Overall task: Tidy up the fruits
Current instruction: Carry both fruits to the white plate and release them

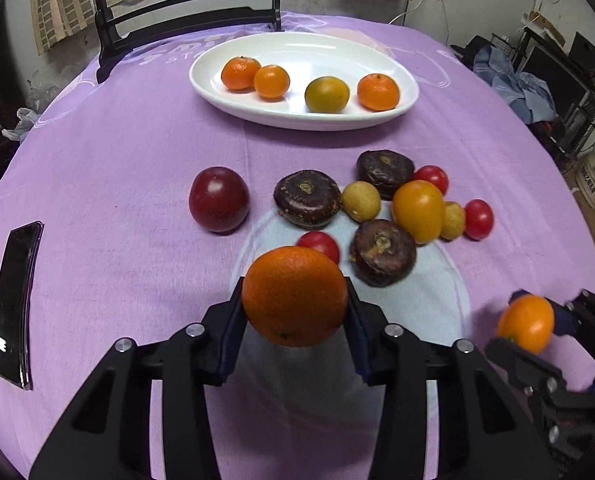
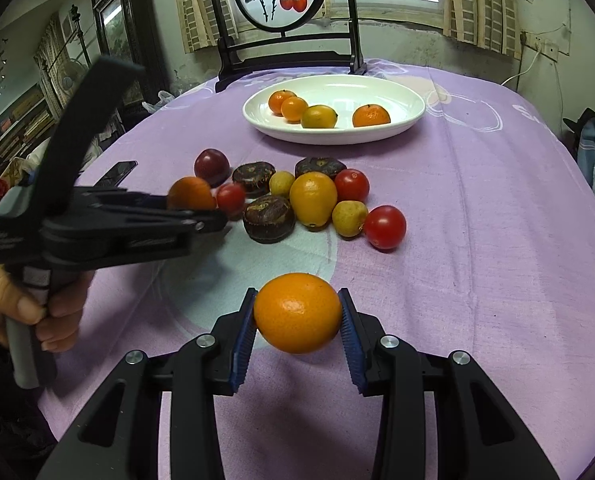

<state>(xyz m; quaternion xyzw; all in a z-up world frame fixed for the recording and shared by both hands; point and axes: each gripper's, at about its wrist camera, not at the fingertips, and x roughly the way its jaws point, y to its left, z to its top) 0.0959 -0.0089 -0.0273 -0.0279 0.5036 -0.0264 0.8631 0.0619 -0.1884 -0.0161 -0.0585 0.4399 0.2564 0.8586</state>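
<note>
My left gripper (image 1: 295,300) is shut on an orange (image 1: 294,295) and holds it above the purple cloth, near the loose fruit pile. My right gripper (image 2: 297,316) is shut on a yellow-orange citrus (image 2: 297,313), also lifted; it shows at the right in the left wrist view (image 1: 526,323). A white oval plate (image 1: 377,54) at the back holds several small oranges (image 1: 378,86). The left gripper with its orange (image 2: 190,193) shows at the left of the right wrist view.
Loose on the cloth lie a dark red plum (image 1: 219,199), three dark water chestnuts (image 1: 307,197), cherry tomatoes (image 1: 478,219), small yellow fruits (image 1: 360,201) and a yellow-orange citrus (image 1: 418,211). A black phone (image 1: 15,304) lies left. A dark wooden screen stand (image 2: 285,56) stands behind the plate.
</note>
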